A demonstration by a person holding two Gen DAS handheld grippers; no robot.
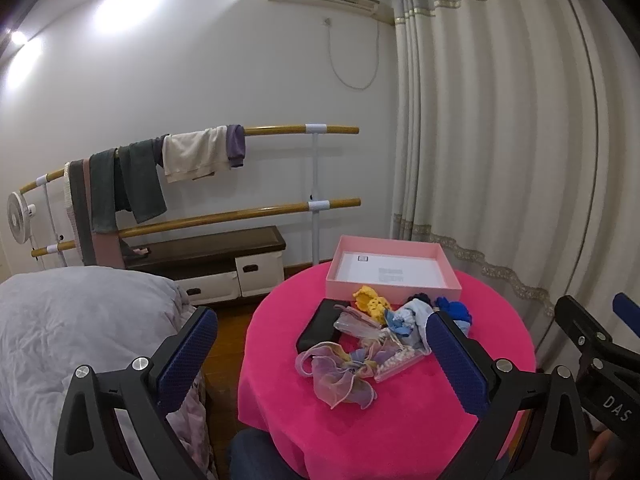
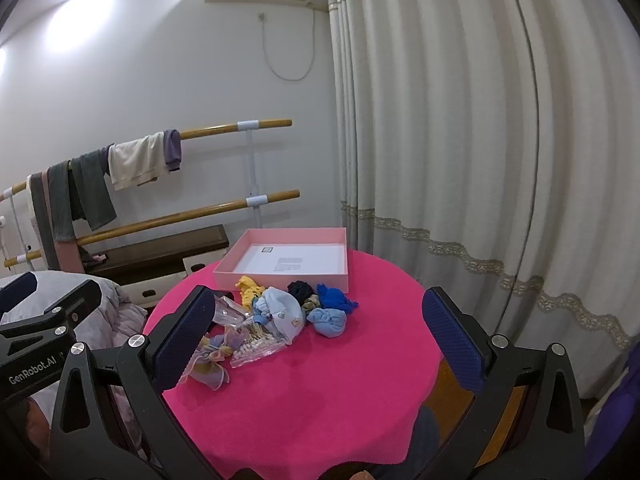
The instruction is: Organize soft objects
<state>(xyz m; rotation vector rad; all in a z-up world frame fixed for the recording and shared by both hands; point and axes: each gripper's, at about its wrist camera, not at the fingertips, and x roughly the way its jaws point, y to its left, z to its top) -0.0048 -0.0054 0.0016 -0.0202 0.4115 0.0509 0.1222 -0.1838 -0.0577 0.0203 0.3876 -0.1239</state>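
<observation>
— Pink-clothed round tabletop (image 2: 320, 380) in front of you: what's on it?
— Your heap of soft fabric items (image 2: 288, 312) lies mid-table, just before the shallow pink cardboard box (image 2: 280, 276).
— Your tools?
— Left tool (image 1: 320, 356) and right tool (image 2: 320, 336) both hover released, holding nothing.

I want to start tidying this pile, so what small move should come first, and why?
Probably lower the right gripper onto the light blue cloth bundle. Both grippers are open and empty, the pink box behind the pile holds no soft items yet, and that bundle lies free at the pile's right edge.
</observation>
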